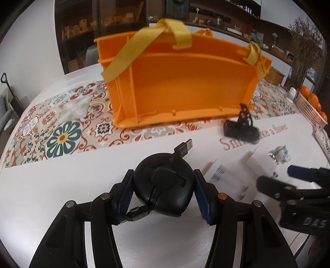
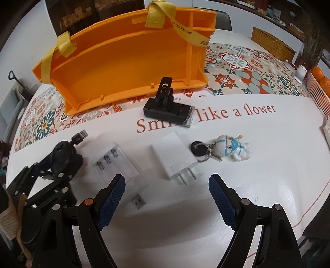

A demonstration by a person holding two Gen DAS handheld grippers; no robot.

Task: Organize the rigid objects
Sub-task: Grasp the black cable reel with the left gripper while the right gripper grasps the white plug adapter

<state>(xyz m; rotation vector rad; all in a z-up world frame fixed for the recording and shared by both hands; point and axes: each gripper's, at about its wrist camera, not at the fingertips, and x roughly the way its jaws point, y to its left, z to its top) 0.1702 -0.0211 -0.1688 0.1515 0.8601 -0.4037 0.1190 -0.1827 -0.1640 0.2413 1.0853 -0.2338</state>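
Left gripper (image 1: 164, 190) clenched on round black cable reel (image 1: 163, 185), USB plug (image 1: 184, 147) pointing far. Right gripper (image 2: 167, 198) released, hovering above white cloth (image 2: 268, 165) printed "Sm… like a flower" (image 2: 206, 117). Near it: USB dongle (image 2: 137, 201), battery case (image 2: 114, 162), white charger (image 2: 175, 157), keychain figure (image 2: 231, 149). Farther off: black bike light (image 2: 168, 107), then orange bin (image 2: 127, 55) with yellow straps (image 2: 158, 14), partly on floral tiles (image 2: 247, 76). Oranges in pink basket (image 2: 318, 88) far right. "DAS" read on right gripper in left view.
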